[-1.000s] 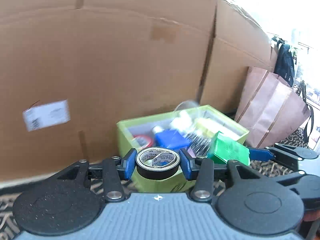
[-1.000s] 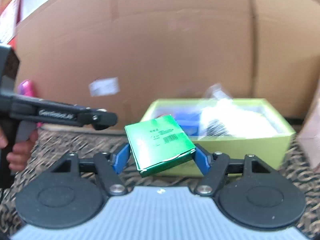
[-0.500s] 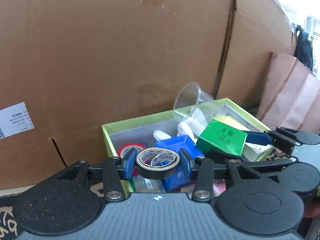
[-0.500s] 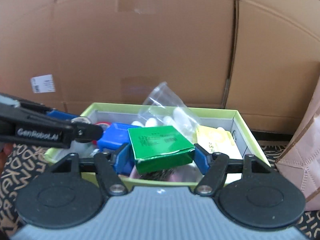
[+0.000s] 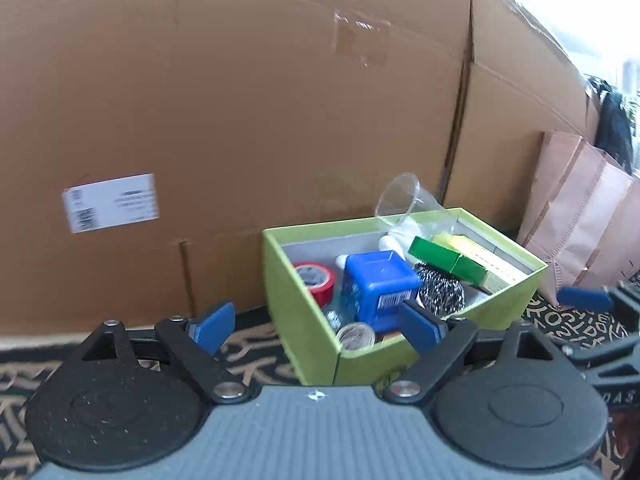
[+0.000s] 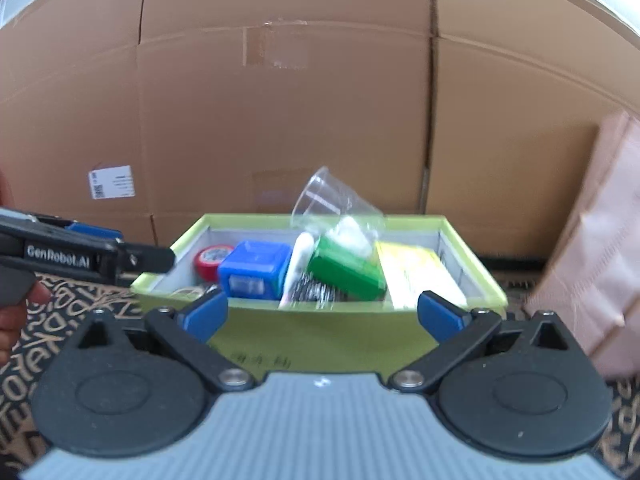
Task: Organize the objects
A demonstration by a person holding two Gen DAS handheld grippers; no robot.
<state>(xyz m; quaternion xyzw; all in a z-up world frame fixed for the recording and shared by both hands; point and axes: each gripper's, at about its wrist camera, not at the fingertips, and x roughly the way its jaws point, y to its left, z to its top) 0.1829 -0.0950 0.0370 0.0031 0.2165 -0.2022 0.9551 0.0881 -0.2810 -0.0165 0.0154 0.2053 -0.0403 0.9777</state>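
My left gripper stands wide, its jaws opening with nothing between the pads. The black tape roll lies inside the near corner of the lime-green box, just past the right pad. My right gripper is also wide with its jaws opening and nothing held, in front of the lime-green box. The green packet rests tilted on the things inside, beside a blue box, red tape, a steel scourer and a tipped clear cup.
Tall cardboard cartons form a wall right behind the box. A pink paper bag stands close on the right. A patterned rug covers the floor. A person's hand holds the left tool at the left edge.
Both grippers have opened and let go. The tape roll now lies in the box's near corner and the green packet on the pile inside. Both grippers have drawn back from the box.
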